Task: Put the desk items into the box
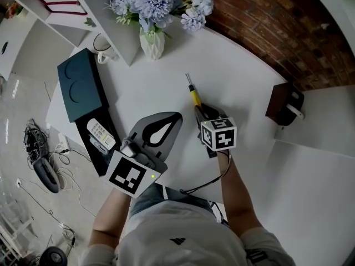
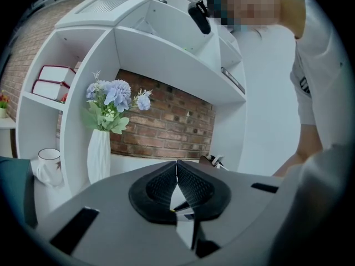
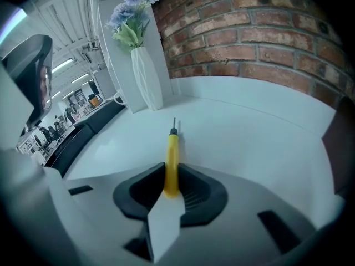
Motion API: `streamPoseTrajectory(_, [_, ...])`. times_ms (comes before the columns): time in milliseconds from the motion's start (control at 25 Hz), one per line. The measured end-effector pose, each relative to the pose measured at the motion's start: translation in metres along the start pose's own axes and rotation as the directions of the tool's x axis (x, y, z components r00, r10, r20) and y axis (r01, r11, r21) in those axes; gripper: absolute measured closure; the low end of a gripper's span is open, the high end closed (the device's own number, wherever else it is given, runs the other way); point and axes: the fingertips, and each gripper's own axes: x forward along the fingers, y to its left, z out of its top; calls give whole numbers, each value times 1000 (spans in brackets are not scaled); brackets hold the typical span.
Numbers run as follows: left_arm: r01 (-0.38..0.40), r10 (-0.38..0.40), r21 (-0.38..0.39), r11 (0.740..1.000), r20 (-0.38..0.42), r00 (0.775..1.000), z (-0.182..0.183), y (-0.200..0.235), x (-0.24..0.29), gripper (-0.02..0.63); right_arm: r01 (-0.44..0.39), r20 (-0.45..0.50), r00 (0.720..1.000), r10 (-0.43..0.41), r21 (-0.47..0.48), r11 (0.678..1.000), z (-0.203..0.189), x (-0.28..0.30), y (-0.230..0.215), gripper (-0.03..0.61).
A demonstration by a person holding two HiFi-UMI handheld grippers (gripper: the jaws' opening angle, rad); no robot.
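A yellow-handled screwdriver (image 1: 193, 95) points away from me over the white desk (image 1: 238, 71), its handle end between the pads of my right gripper (image 1: 201, 110). In the right gripper view the pads press both sides of the handle (image 3: 172, 157), and the metal tip casts a shadow on the desk. My left gripper (image 1: 176, 118) hovers beside it to the left, shut with nothing in it; its pads meet at the tip (image 2: 177, 166). A dark teal box (image 1: 82, 86) stands at the desk's left edge, with a white keypad device (image 1: 100, 133) in the open part below it.
A white vase of blue flowers (image 1: 151, 42) and a white mug (image 1: 103, 51) stand at the back by the shelf unit. A brown holder (image 1: 284, 103) sits at the desk's right edge. Cables (image 1: 40, 148) lie on the floor to the left.
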Motion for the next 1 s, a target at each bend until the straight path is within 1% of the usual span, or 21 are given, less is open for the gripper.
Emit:
streamPoseTrajectory(320, [-10, 10, 7, 1000, 9, 1000, 4, -4, -9, 601, -14, 31, 999, 14, -4, 1000, 3, -13, 12, 495])
streamPoseTrajectory(680, [-16, 16, 18, 1000, 33, 999, 10, -11, -26, 601, -26, 88, 996, 28, -20, 999, 14, -33, 31, 497])
streamPoseTrajectory(1000, [-17, 15, 35, 999, 51, 999, 15, -19, -43, 601, -43, 149, 988, 45, -11, 999, 22, -54, 51, 497])
